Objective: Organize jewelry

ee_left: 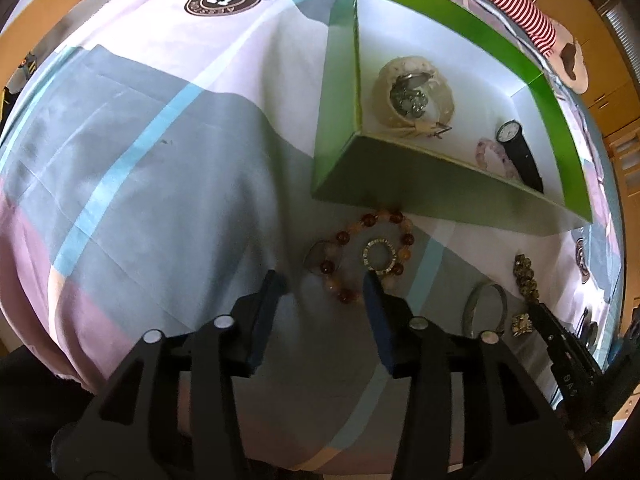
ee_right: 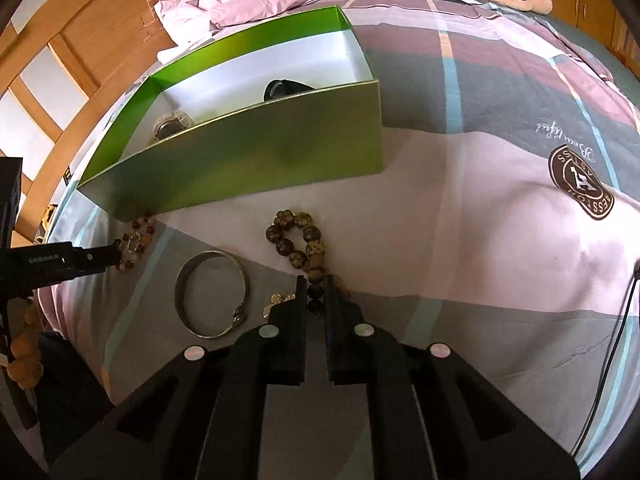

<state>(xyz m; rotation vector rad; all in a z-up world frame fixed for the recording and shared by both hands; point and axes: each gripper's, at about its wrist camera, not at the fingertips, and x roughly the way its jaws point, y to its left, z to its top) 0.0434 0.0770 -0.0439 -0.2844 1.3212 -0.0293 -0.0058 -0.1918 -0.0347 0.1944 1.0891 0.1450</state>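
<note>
On the bed, the green box (ee_left: 344, 168) served as the landmark. Left of the scene, the left tongs (ee_left: 326, 280) stood spread wide, empty, just short of the amber bead bracelet (ee_left: 360, 256) that lay against the box's near wall with a small sparkly ring (ee_left: 380, 255) inside its loop. The bracelet lay straight ahead of those tongs, between their tips and the box. Further right, a silver bangle (ee_right: 212, 294) rested flat, a little out from the box. Right again, the right tongs (ee_right: 316, 280) were pressed together on the near end of the dark speckled bead bracelet (ee_right: 298, 236), whose length ran from the tips towards the box. That hand seemed nearer to lifting its piece in.
</note>
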